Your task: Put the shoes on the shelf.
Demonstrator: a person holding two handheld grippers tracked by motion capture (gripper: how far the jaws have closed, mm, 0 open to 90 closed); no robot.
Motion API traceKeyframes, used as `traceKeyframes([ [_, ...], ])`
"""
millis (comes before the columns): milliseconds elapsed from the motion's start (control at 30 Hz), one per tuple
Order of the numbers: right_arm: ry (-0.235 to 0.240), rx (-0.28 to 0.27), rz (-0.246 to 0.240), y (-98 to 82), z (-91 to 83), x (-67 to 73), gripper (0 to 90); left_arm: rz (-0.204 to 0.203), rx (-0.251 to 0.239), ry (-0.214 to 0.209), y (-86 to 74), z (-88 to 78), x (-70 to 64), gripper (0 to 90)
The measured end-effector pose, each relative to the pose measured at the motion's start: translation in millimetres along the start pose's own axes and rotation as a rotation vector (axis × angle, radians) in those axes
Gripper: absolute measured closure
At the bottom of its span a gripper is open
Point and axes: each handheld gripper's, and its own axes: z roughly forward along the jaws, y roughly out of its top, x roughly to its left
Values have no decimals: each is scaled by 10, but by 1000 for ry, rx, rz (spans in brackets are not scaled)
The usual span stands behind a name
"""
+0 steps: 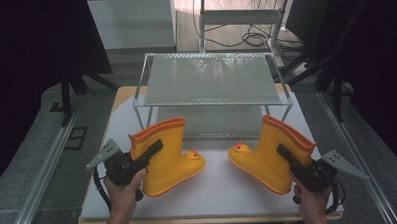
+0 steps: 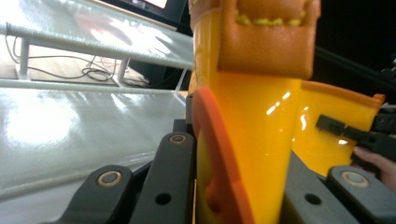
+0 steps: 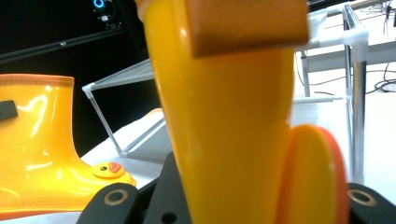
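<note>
Two glossy yellow rubber boots are gripped at their orange-rimmed shafts — left boot (image 1: 169,155) by left gripper (image 1: 150,149), right boot (image 1: 268,154) by right gripper (image 1: 286,155).

**Boot tops cropped, pads hidden**

In both gripper views each yellow boot's (image 2: 247,116) top is cut off by the upper edge, blurred up close. The jaw pads are hidden behind the boot shafts (image 3: 233,130). The shelf rack's (image 1: 210,81) lower tier is mostly hidden.

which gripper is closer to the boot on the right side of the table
Right. The right gripper is clamped on the shaft rim of the right boot, touching it. The left gripper is across the table, clamped on the left boot, apart from the right one.
</note>
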Motion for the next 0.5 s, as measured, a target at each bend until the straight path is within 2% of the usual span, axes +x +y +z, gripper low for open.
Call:
traceKeyframes([
  [167,16,-20,-2,89,-20,43,840,-6,-23,-20,111,-45,-40,831],
  [267,36,-53,0,198,-59,76,840,3,-36,-31,195,-71,-75,831],
  [500,58,-97,5,335,-94,112,841,-15,-49,-49,259,-61,-78,831],
])
